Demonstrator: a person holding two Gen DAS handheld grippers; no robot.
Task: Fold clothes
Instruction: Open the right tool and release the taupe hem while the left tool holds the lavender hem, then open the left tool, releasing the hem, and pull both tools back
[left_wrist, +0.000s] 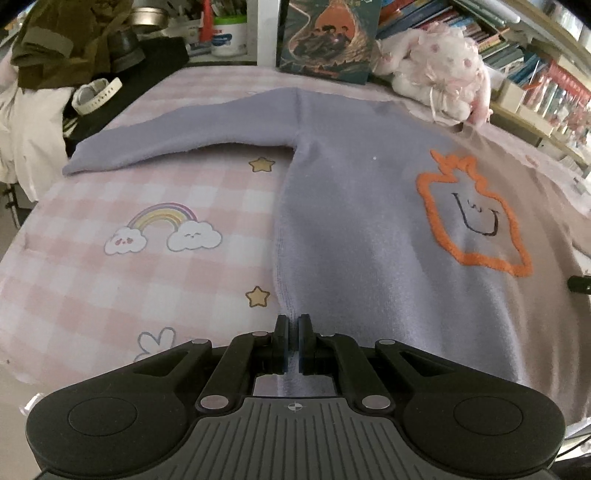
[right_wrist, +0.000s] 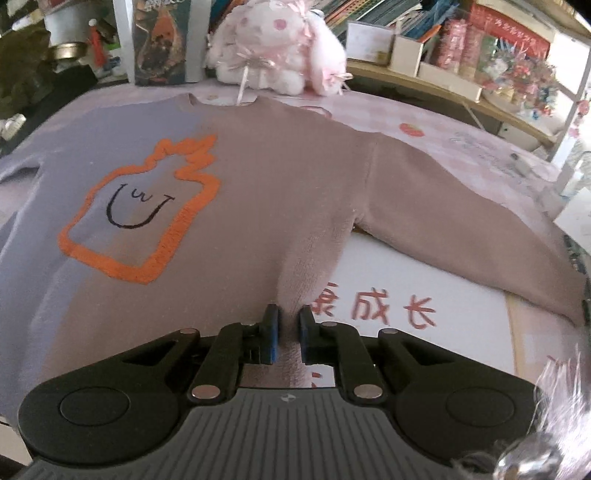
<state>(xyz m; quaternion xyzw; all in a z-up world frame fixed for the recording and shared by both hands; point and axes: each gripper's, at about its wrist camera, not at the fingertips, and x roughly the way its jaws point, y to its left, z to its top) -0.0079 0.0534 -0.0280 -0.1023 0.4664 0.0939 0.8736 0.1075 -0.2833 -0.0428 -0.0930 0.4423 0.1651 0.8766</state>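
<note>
A two-tone sweater (left_wrist: 362, 206) lies flat on the pink checked bedsheet (left_wrist: 110, 280), lilac on its left half and dusty pink on its right, with an orange outlined figure (left_wrist: 472, 218) on the chest. My left gripper (left_wrist: 294, 325) is shut on the lilac hem corner at the sweater's left side seam. In the right wrist view the same sweater (right_wrist: 280, 177) spreads ahead, its pink sleeve (right_wrist: 461, 221) stretched to the right. My right gripper (right_wrist: 289, 317) is shut on the pink hem edge at the right side seam.
A white plush toy (left_wrist: 439, 70) (right_wrist: 280, 48) and a picture book (left_wrist: 328, 37) stand at the head of the bed. Dark clothes and a white strap (left_wrist: 96, 92) pile at the left. Bookshelves (right_wrist: 480, 48) run along the right. A white printed patch (right_wrist: 406, 306) lies under the right sleeve.
</note>
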